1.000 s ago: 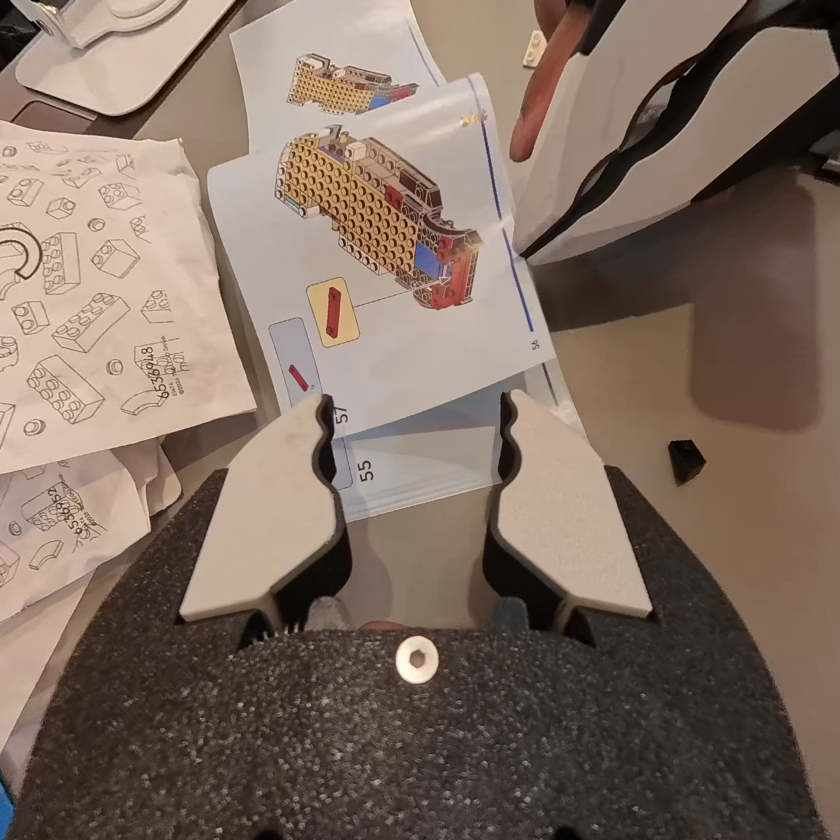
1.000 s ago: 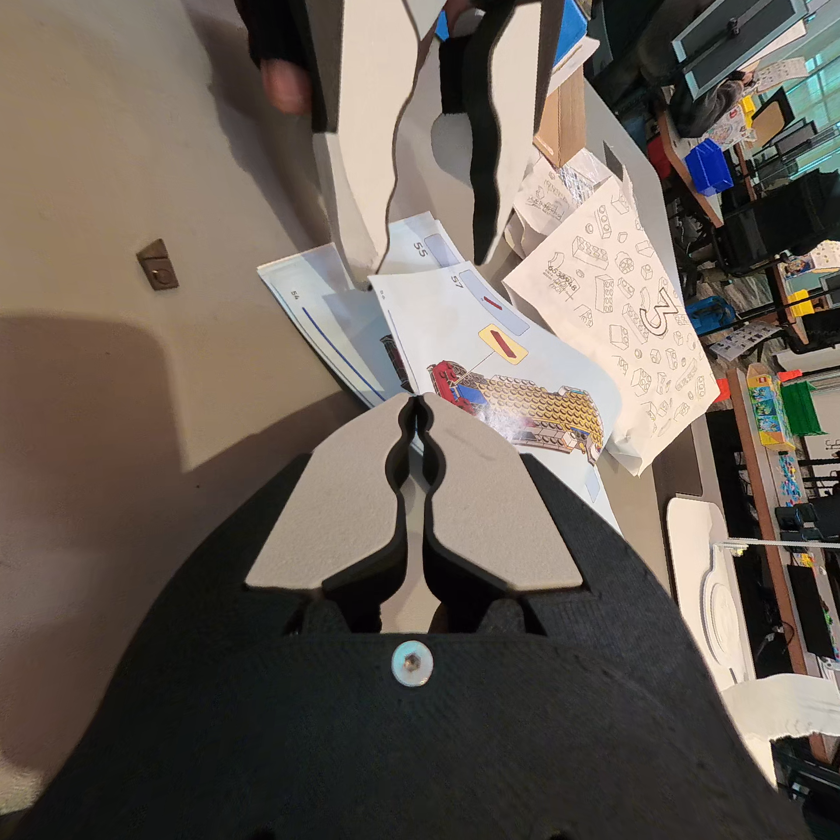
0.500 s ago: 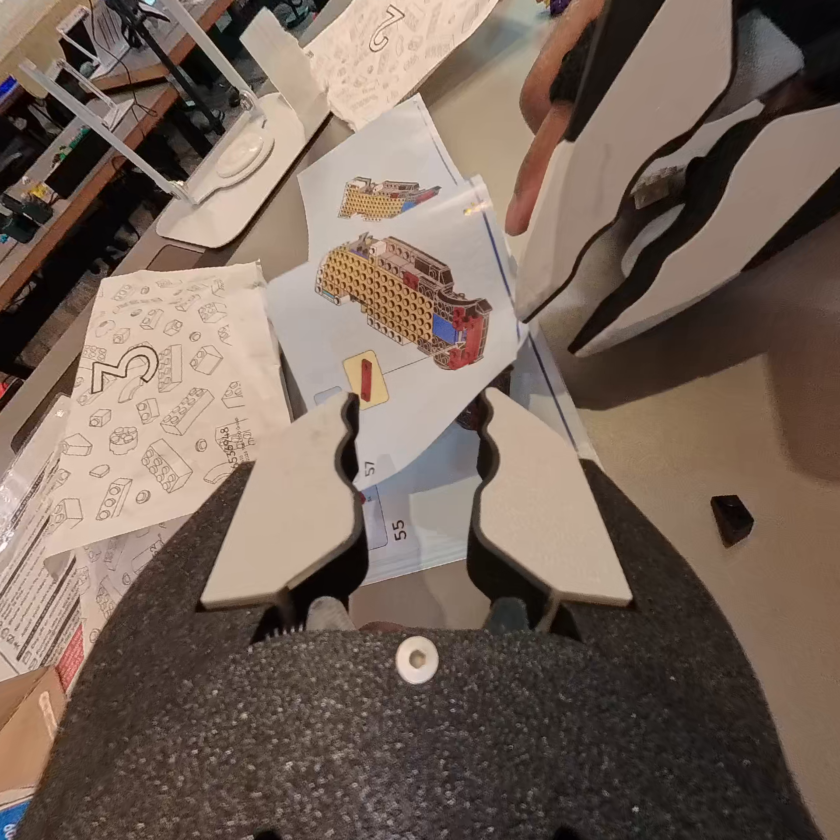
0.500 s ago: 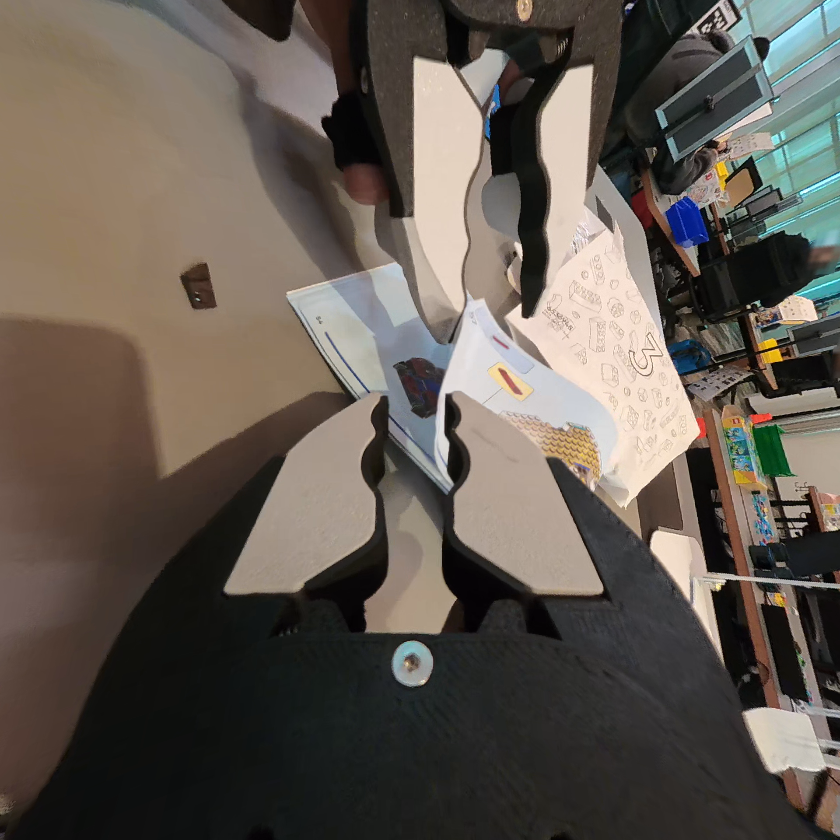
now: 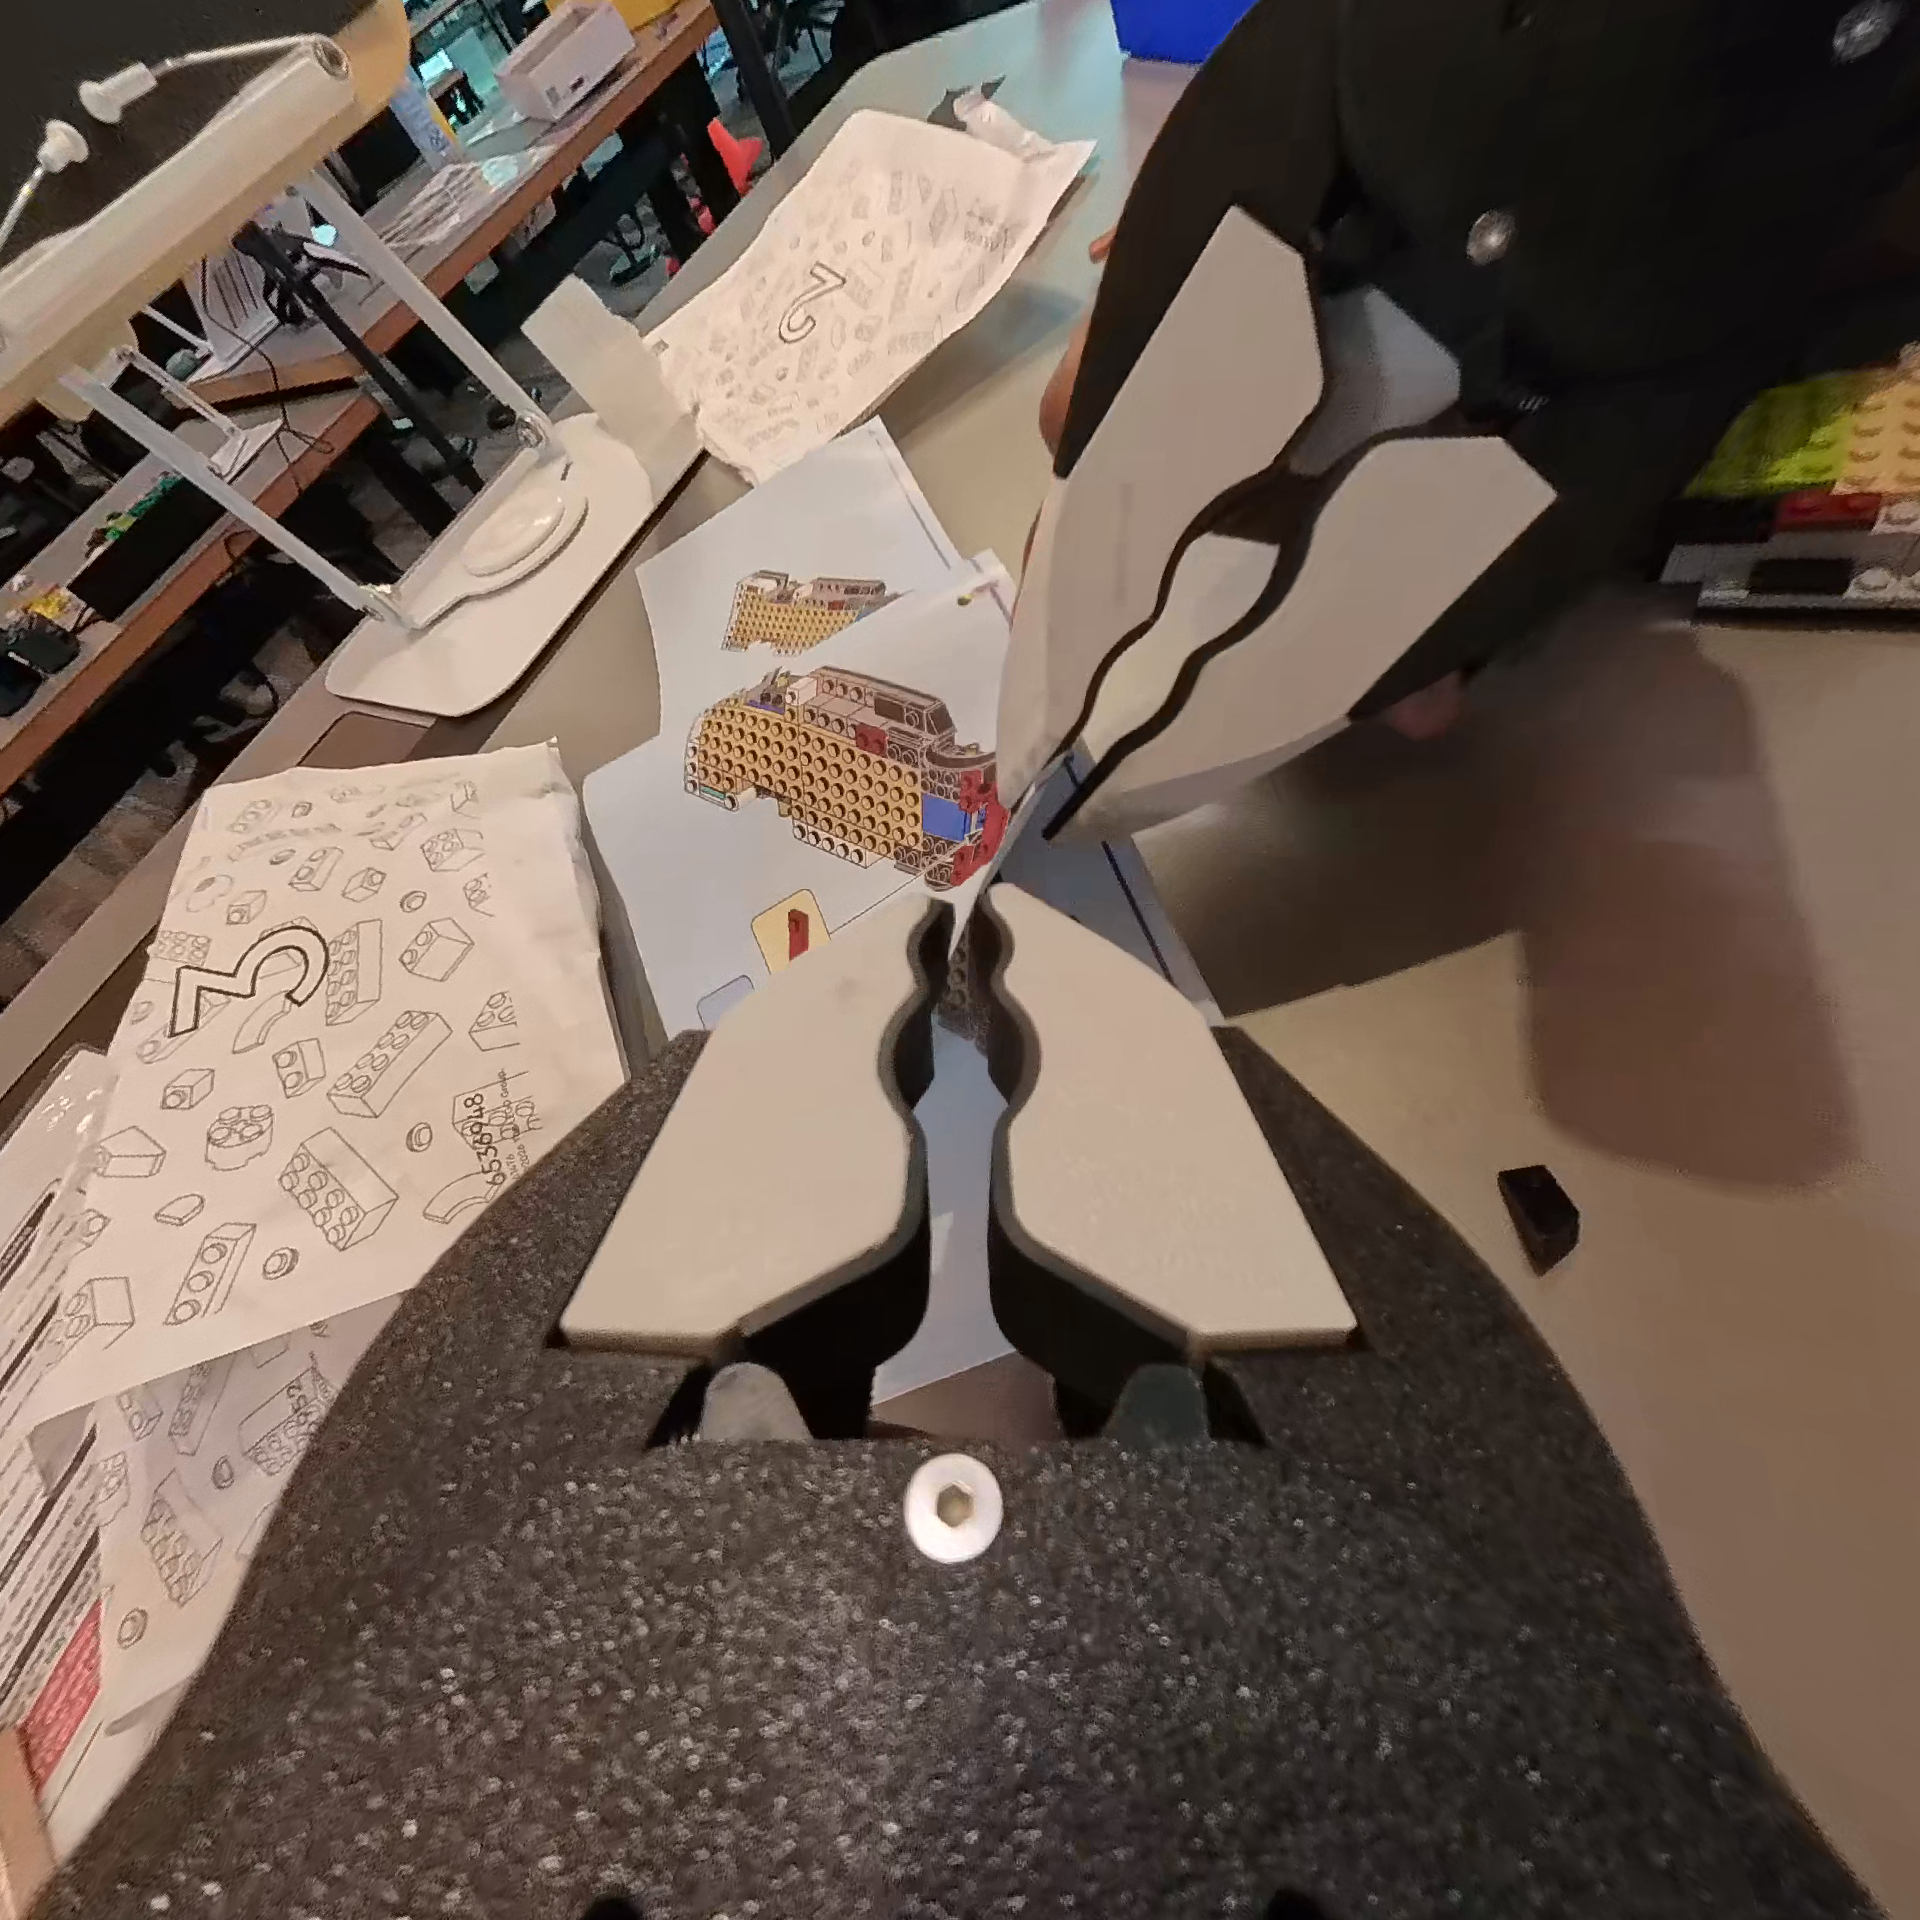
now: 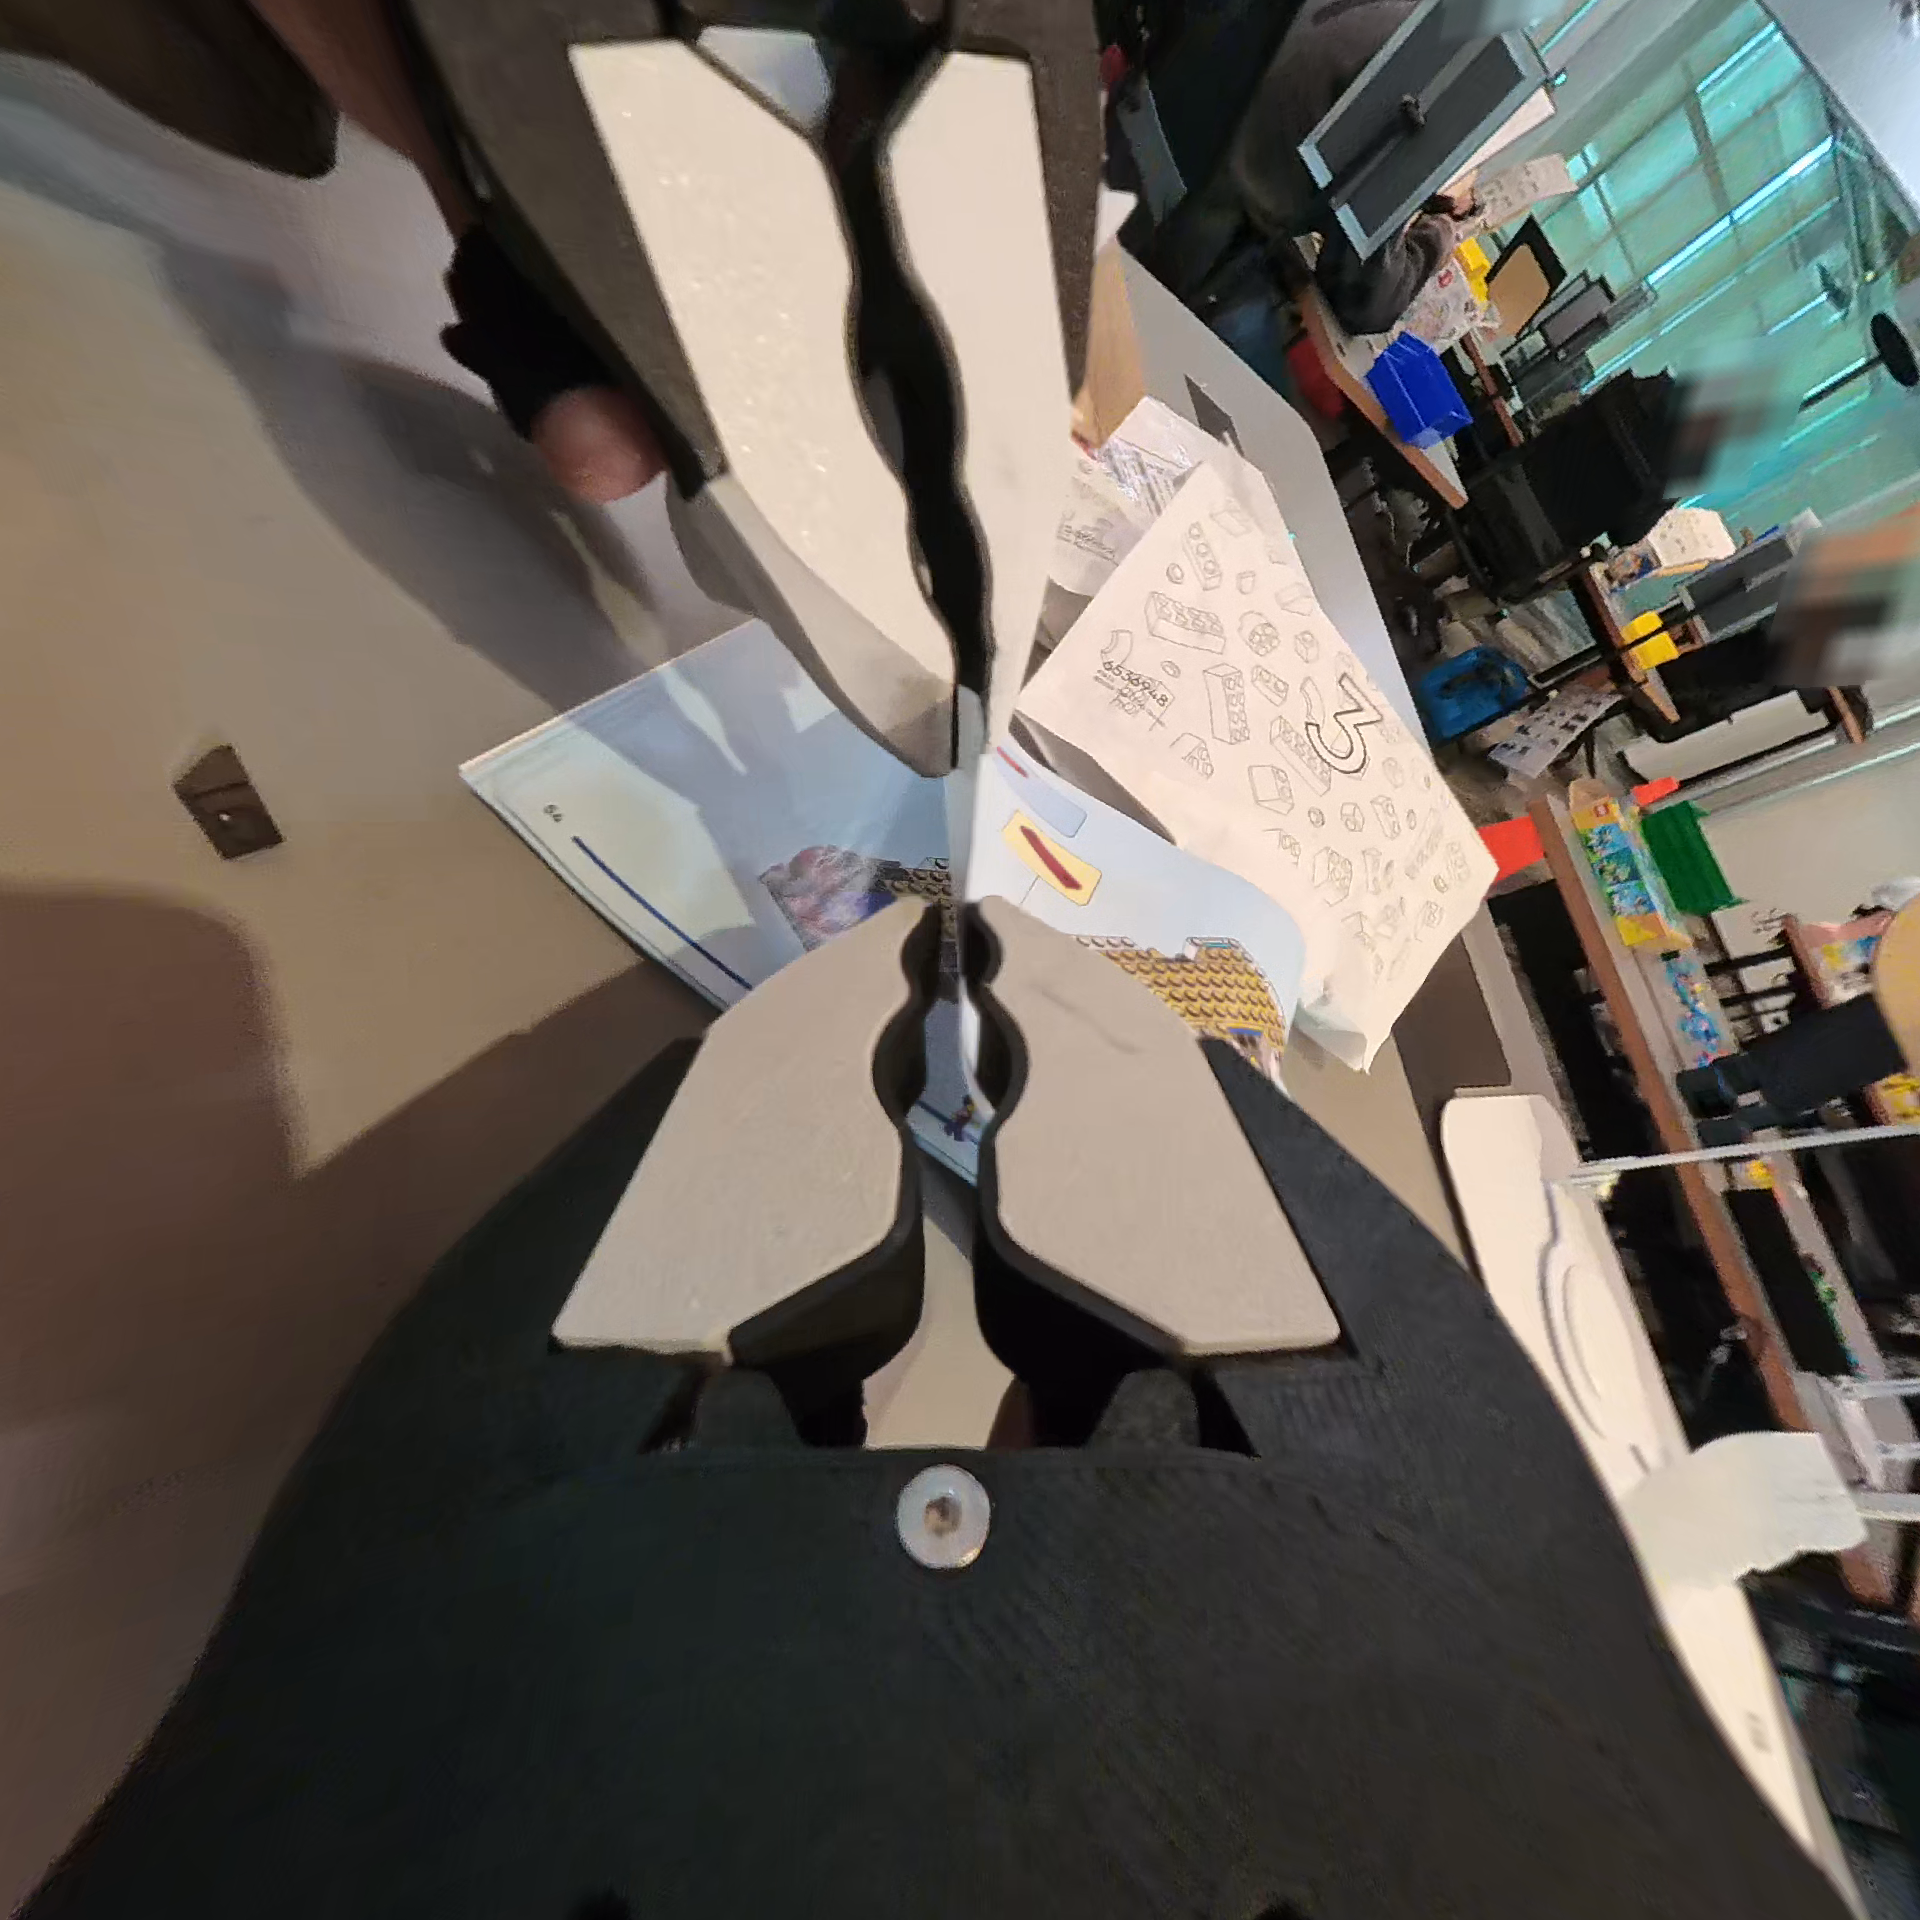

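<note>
Booklet page (image 5: 831,831), printed with a brick model, stands lifted off the open instruction booklet (image 6: 665,790) on the table, pinched on edge by both tools. Left gripper (image 5: 961,914) and right gripper (image 6: 951,914) are each nearly closed on that sheet, tips facing. 2 printed paper bags (image 5: 312,1091) lie left of the left gripper.

Left of the open booklet (image 5: 790,883): white paper bag (image 5: 312,1039) printed with one large outlined numeral and a short code line, among brick drawings. Beyond the booklet: second such bag (image 5: 862,281), likewise bearing a big numeral. On the booklet's flat page: small page number by a blue line. Far left of the booklet: printed packaging (image 5: 52,1662), text too blurred to read.
</note>
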`<act>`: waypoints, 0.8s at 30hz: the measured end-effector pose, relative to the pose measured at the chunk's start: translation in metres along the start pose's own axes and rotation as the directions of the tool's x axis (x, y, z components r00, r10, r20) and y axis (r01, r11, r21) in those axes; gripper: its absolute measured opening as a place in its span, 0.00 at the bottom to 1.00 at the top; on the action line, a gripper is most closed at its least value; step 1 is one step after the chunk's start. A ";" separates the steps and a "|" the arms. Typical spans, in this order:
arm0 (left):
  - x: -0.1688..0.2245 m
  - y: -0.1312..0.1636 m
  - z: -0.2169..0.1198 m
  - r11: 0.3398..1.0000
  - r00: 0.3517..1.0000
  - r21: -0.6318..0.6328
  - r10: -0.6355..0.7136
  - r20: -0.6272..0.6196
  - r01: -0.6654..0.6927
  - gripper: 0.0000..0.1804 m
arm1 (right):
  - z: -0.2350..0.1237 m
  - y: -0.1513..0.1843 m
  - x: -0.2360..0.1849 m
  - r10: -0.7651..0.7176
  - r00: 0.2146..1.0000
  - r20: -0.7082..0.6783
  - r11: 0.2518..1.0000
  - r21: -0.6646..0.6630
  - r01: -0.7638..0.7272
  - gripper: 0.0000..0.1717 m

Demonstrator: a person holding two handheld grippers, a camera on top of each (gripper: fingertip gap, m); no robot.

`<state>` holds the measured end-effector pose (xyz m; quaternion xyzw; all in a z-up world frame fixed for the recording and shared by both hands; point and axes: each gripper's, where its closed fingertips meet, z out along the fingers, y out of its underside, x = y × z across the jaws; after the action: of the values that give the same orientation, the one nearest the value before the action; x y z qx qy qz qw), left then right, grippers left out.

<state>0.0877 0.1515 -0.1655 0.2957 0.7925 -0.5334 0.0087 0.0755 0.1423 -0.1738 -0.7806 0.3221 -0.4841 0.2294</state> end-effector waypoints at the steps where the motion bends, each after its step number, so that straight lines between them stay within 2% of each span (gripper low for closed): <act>1: 0.000 -0.002 -0.001 1.000 1.000 0.014 -0.009 -0.001 0.009 0.03 | -0.001 0.000 0.002 0.026 1.000 -0.001 1.000 0.005 -0.026 0.00; 7: -0.017 -0.015 -0.010 0.991 0.994 0.108 -0.090 0.058 0.083 0.21 | -0.008 0.002 0.025 0.211 0.977 -0.017 0.977 0.043 -0.210 0.00; 13: -0.052 -0.020 -0.027 0.971 0.961 0.193 -0.182 0.208 0.143 0.27 | -0.029 0.026 0.084 0.240 0.931 -0.274 0.971 0.049 -0.236 0.00; 18: -0.069 -0.002 -0.027 0.977 0.929 0.119 -0.204 0.308 0.175 0.28 | -0.043 0.067 0.119 0.236 0.873 -0.426 0.962 -0.028 -0.273 0.00; 24: -0.074 0.014 -0.024 0.981 0.917 0.042 -0.193 0.350 0.190 0.29 | -0.049 0.118 0.129 0.271 0.840 -0.470 0.923 -0.122 -0.365 0.04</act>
<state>0.1629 0.1410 -0.1422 0.1164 0.8012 -0.5788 0.0973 0.0401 -0.0342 -0.1536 -0.6041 0.5398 -0.5680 0.1451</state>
